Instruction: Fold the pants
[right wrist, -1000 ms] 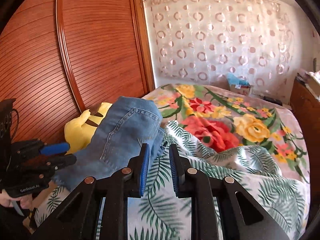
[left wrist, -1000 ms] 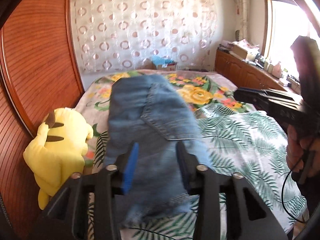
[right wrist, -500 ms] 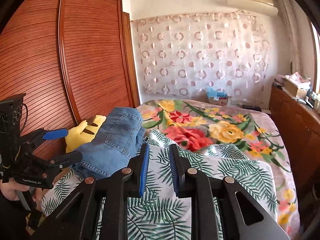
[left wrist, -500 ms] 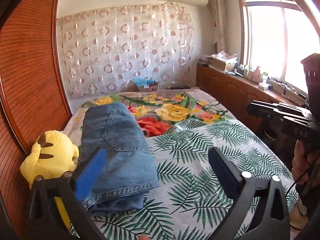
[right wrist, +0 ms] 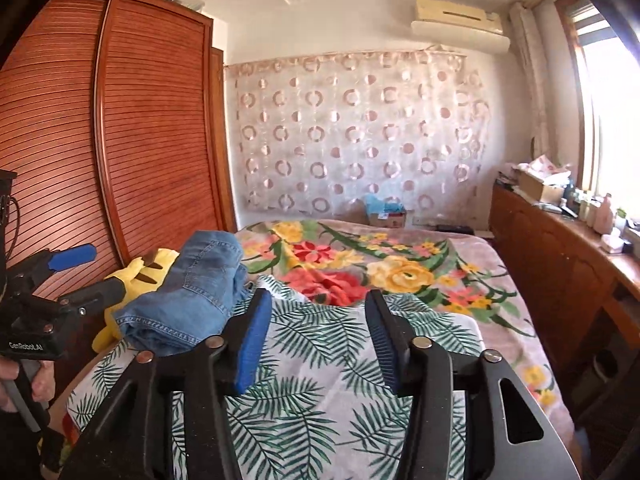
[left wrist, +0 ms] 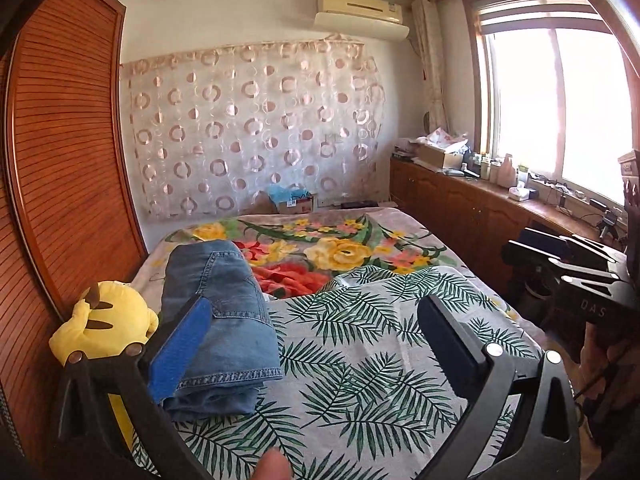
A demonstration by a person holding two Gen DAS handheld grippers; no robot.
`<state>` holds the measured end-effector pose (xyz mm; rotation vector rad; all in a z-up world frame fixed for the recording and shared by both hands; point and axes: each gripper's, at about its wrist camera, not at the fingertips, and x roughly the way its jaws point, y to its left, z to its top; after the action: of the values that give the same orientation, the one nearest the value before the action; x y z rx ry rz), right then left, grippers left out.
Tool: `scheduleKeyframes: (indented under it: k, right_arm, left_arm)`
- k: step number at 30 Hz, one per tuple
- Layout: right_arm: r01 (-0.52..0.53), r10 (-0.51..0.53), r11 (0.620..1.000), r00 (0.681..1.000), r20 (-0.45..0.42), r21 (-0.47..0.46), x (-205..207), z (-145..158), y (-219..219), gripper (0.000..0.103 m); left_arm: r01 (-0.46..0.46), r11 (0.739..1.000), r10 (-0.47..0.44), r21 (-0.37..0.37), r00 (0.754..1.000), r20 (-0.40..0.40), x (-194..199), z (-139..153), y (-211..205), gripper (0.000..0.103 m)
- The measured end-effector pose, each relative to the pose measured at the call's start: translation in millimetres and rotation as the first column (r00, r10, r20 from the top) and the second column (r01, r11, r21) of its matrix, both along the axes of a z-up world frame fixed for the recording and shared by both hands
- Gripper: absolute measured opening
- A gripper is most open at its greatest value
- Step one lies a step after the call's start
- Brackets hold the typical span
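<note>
Pants (left wrist: 218,322): blue denim, folded into a compact stack, lying on the leaf-print cover (left wrist: 360,360) ahead of and to the left of both grippers. Held by neither.

Left gripper (left wrist: 316,336): jaws at full spread, nothing between them; they finished spreading a moment ago. Its blue left pad overlaps the stack's near left edge in its own view; contact cannot be told.

Right gripper (right wrist: 316,338): jaws partly spread and have just been opening further; only bare cover shows between them. The stack sits off its left finger, apart from it.

Plush toy (left wrist: 108,330): yellow, just beside the stack on its far-left side, against the wooden wardrobe (left wrist: 60,160).

Floral blanket (left wrist: 332,248): beyond the stack, farther from both grippers.

Condition: the fold looks complete, judged from how the denim lies.

Risks noted:
- The left finger, passing close to the near hem, could snag the top layer and drag the fold open.
- The stack's lower layers bulge at the near end; a nudge there could make the layers slide apart.
- The stack lies close to the bed's wardrobe-side edge; a push toward the toy could tip it off.
- Pulling on the loose cover underneath would shift the whole stack.
</note>
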<state>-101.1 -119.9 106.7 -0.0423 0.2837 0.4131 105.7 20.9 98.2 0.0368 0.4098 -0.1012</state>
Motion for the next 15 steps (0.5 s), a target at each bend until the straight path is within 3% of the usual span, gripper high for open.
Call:
scheduleKeyframes:
  k: [15]
  right_arm:
    - [0.101,-0.102,0.995,0.995,0.010,0.018,-57,-5,12,0.057]
  left_arm:
    - [-0.003,0.999,0.003,-0.032,1.000,0.001,-30,-6,-8,0.103]
